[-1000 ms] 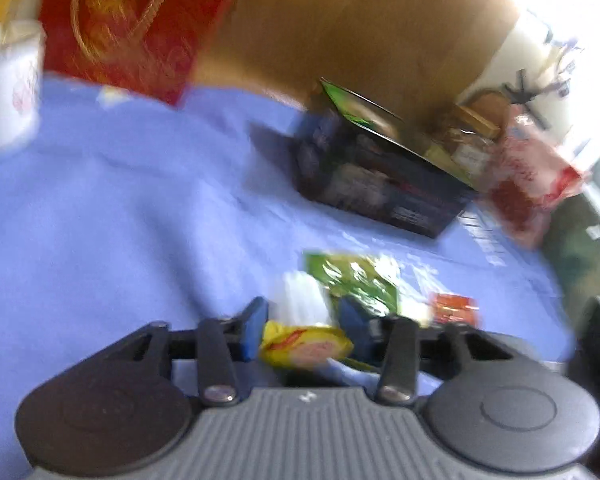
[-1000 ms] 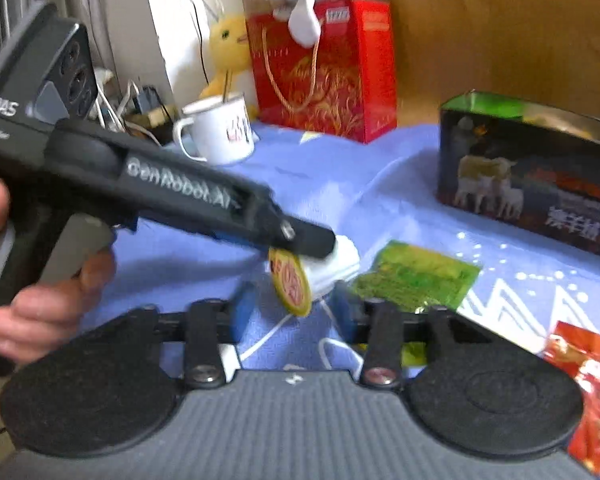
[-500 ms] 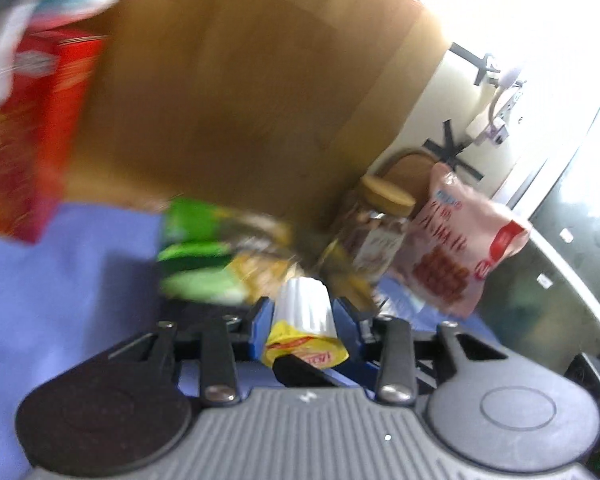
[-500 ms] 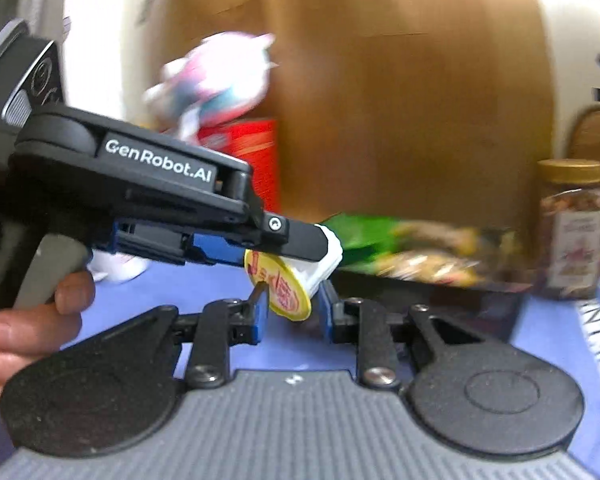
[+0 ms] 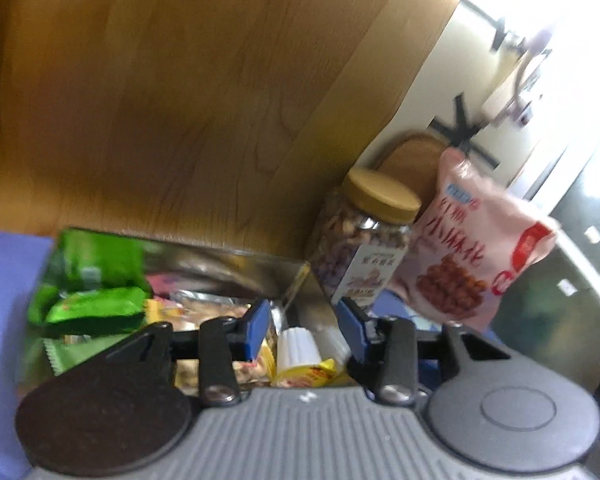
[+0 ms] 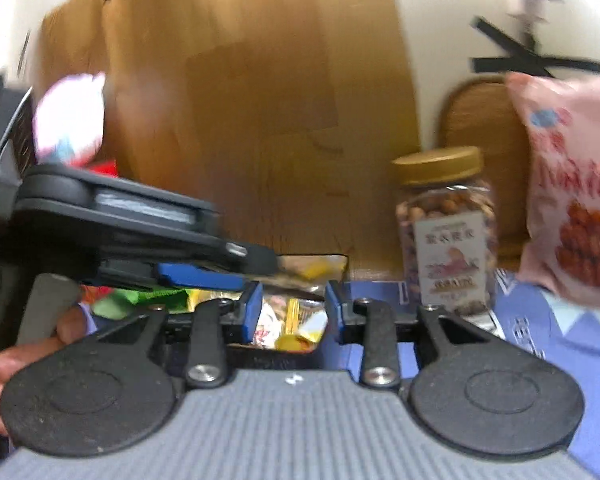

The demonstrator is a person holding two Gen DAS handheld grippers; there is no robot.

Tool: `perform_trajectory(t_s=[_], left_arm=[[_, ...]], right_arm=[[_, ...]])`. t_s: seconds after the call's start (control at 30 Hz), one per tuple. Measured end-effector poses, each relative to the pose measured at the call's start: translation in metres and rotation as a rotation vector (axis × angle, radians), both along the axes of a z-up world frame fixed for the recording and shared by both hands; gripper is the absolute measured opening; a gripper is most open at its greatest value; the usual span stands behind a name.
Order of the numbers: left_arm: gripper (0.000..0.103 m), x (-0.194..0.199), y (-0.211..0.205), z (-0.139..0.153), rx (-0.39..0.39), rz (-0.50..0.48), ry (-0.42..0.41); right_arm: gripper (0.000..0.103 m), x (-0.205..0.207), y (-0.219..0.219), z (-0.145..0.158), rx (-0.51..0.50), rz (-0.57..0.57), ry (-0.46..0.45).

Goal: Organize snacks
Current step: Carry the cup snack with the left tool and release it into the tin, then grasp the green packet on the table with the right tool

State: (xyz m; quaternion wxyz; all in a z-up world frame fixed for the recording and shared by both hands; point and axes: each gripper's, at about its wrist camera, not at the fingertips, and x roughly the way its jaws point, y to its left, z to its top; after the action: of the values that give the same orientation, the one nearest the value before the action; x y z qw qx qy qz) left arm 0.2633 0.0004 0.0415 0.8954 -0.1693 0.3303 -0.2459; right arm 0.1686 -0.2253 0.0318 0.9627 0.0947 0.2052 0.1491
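The open snack box (image 5: 236, 264) with shiny inner walls holds green packets (image 5: 96, 308) and other wrapped snacks. My left gripper (image 5: 304, 320) is open above the box; a small white cup with a yellow lid (image 5: 300, 356) sits loose between the jaws, touching neither pad, over the box. My right gripper (image 6: 294, 308) is open and empty, just right of the left gripper's body (image 6: 132, 232), over the box's snacks (image 6: 292, 320).
A nut jar with a tan lid (image 5: 364, 240) (image 6: 448, 236) and a pink snack bag (image 5: 472, 248) (image 6: 576, 200) stand right of the box on the blue cloth (image 6: 540, 332). A wooden panel (image 5: 180, 100) rises behind.
Both grippers moved from the cloth up over the box. The left gripper held the cup, and the right closed around its lid; now both have opened and the cup sits free.
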Motion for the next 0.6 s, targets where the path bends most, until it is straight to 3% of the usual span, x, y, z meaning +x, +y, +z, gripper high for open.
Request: perform_trajectory(t_s=[0.17,0.3,0.37,0.43,0.47,0.6], left_arm=[[0.04,-0.061,0.056,0.011,0.042,0.021,-0.013],[0.04,-0.099,0.102,-0.022,0.08,0.07,0.114],[0.04,-0.112,0.122,-0.046,0.042,0.083,0.209],[0.039,-0.123,0.136,-0.065,-0.019,0.088,0.283],[0.039,-0.127,0.139,-0.071,-0.043,0.088,0.301],[0.04,-0.137,0.147,-0.084,-0.116,0.109,0.312]], right_arm=[[0.039,-0.039,-0.003,-0.013,0.164,0.129,0.125],[0.039,-0.061,0.019,-0.043,0.275,0.282,0.309],[0.038,-0.067,0.032,-0.059,0.355,0.332,0.423],[0.038,-0.068,0.045,-0.067,0.377,0.338,0.479],[0.034,-0.068,0.051,-0.066,0.361,0.326,0.477],[0.036,-0.062,0.076,-0.06,0.315,0.325,0.485]])
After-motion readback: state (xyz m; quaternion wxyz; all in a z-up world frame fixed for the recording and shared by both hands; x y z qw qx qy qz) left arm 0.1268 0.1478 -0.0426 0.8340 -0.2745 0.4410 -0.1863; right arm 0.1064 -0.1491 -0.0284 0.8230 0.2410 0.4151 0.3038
